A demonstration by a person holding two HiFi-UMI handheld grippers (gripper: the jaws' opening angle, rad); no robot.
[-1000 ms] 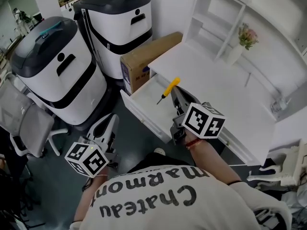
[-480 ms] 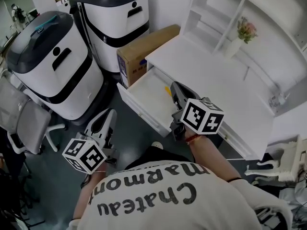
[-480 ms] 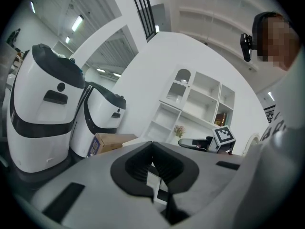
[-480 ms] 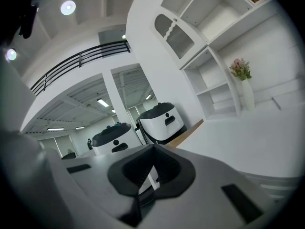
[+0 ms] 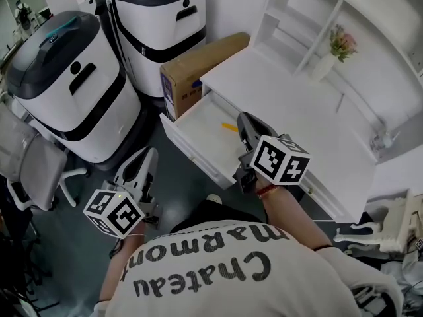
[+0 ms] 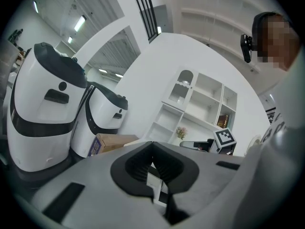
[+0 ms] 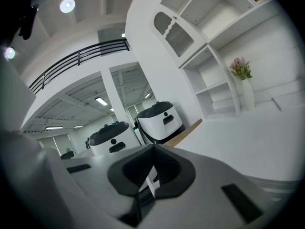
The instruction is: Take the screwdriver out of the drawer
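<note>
screwdriver in the open drawer, both grippers closed and empty

the drawer [image 5: 195,129] of the white desk [image 5: 291,104] stands pulled out. on its floor, close under the desk's edge, shows the yellow handle of the screwdriver [image 5: 229,127]; the rest of the tool is hidden behind the right gripper [image 5: 242,117]. that gripper's tip sits over the drawer's right end, just beside the handle, with its jaws pressed together and nothing between them. the left gripper [image 5: 151,152] hangs to the lower left, apart from the drawer's front and over the dark floor, its jaws likewise closed and empty. a cardboard box [image 5: 201,71] stands between the desk and two white-and-black machines [image 5: 66,84]. a vase of flowers [image 5: 338,48] stands on the desk.
</note>
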